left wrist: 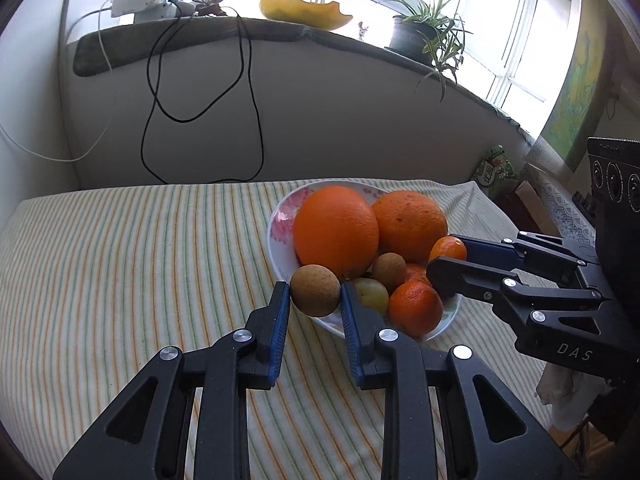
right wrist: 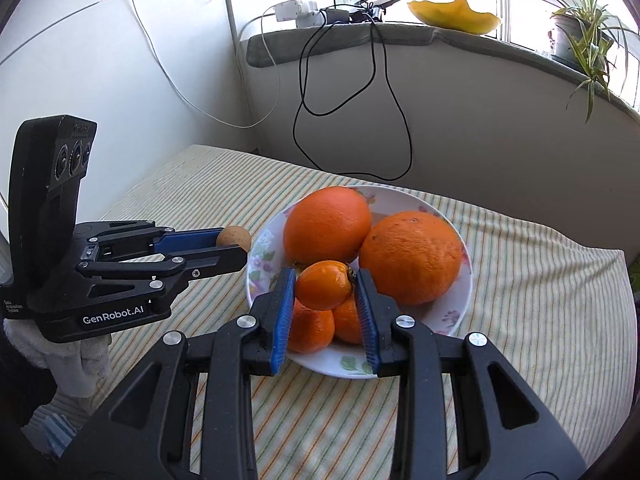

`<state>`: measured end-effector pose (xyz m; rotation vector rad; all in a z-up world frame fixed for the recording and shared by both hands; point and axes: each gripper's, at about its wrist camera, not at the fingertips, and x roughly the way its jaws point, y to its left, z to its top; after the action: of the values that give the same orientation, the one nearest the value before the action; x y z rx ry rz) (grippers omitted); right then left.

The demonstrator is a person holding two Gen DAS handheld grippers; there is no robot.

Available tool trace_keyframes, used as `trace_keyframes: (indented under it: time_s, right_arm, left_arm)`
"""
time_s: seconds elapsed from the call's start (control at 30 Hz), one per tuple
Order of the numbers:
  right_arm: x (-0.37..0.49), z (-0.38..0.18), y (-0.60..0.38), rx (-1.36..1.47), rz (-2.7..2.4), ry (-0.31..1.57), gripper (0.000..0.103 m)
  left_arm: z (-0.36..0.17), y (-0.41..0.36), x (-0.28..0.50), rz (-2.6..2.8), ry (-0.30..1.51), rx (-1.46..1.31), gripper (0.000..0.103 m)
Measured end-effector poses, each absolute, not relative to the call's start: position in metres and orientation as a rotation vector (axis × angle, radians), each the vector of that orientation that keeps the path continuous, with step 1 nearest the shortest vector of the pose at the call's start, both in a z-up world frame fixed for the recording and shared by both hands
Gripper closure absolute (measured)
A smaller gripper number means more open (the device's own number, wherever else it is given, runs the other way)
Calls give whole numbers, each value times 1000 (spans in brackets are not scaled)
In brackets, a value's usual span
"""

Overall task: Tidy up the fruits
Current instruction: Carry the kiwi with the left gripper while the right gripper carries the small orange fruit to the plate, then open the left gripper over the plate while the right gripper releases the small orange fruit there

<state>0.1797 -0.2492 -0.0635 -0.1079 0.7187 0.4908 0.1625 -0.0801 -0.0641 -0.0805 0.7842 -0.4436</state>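
Black linkages and blue pads (left wrist: pixel 280 316) fill the foreground of the left wrist view, where the left gripper (left wrist: pixel 315 304) is closed on a small brown fruit (left wrist: pixel 315 290) held at the near rim of the plate (left wrist: pixel 280 236). In the right wrist view the right gripper (right wrist: pixel 325 300) is clamped on a small orange fruit (right wrist: pixel 325 285) lifted just above the heap. Two big oranges (right wrist: pixel 328 226) are left at the back of the plate, with smaller orange fruits (right wrist: pixel 310 330) in front, all on a striped cloth (right wrist: pixel 540 300).

The step in hand is judged to be removal: one small fruit is gripped by each tool, clear of the pile. Next, each must be carried away from the plate and set down by kind; no target container is seen, so bare cloth beside the plate is the likely place.

A second brown fruit (left wrist: pixel 389 270) and a pale green one (left wrist: pixel 372 294) are shown only in the left view; in the right view they are hidden behind the gripper. Only the right view shows the left tool from the side, its fruit gripped at the tips.
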Motion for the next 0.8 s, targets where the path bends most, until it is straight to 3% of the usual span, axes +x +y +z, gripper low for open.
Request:
trace_keyframes:
  time_s: [0.63,0.7,0.73,0.77,0.8]
  right_arm:
    - [191,-66,-260,-90,463,729,70]
    - [191,-65,-260,-91,458,724,61]
    - [190,-65,-260,-90,454,719,50]
    - [189,-64,-260,-90,452,713,44]
    - [188,-63,-261,-90,450,707,44]
  left_arm:
    - [-63,-96,167,-462,785,-61,78]
    - [-61,-97,167,-459,781,-60,68]
    - [-61,-96,167,-458,778,-62,63]
    - [-60,-96,166,-458,776,-63,63]
    - [-59,-95,166,-455,773,-63,63]
